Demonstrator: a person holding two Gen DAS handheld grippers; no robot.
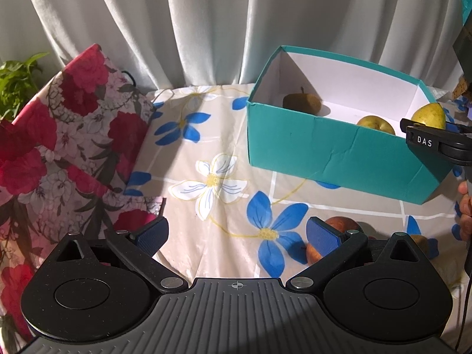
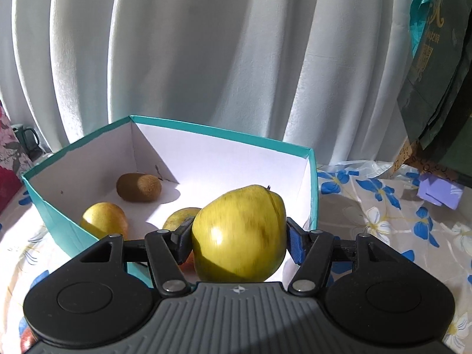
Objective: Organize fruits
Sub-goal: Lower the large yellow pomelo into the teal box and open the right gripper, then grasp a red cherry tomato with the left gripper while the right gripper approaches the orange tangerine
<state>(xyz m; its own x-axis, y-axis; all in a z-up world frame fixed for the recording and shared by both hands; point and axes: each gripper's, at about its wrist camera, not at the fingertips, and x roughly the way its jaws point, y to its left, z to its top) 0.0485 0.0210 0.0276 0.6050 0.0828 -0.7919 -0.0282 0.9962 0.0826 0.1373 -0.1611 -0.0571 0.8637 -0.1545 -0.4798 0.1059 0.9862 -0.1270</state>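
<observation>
My right gripper point(image 2: 239, 240) is shut on a yellow-green apple point(image 2: 239, 236), which it holds over the near right corner of the teal box point(image 2: 59, 206). Inside the box lie a brown kiwi point(image 2: 138, 187), a yellow apple point(image 2: 103, 219) and another yellow fruit point(image 2: 180, 216) half hidden behind my finger. In the left wrist view the same teal box point(image 1: 324, 147) stands at the right, with the held apple point(image 1: 429, 115) above its right end. My left gripper point(image 1: 236, 234) stands open over the flowered tablecloth. A red apple point(image 1: 339, 227) lies just behind its right finger point(image 1: 321, 236).
A red-flowered bag point(image 1: 73, 132) leans at the left, with a green plant point(image 1: 17, 82) behind it. White curtains close off the back. A dark green bag point(image 2: 436, 88) and a small purple paper box point(image 2: 439, 191) sit at the right. A person's hand point(image 1: 466, 215) shows at the right edge.
</observation>
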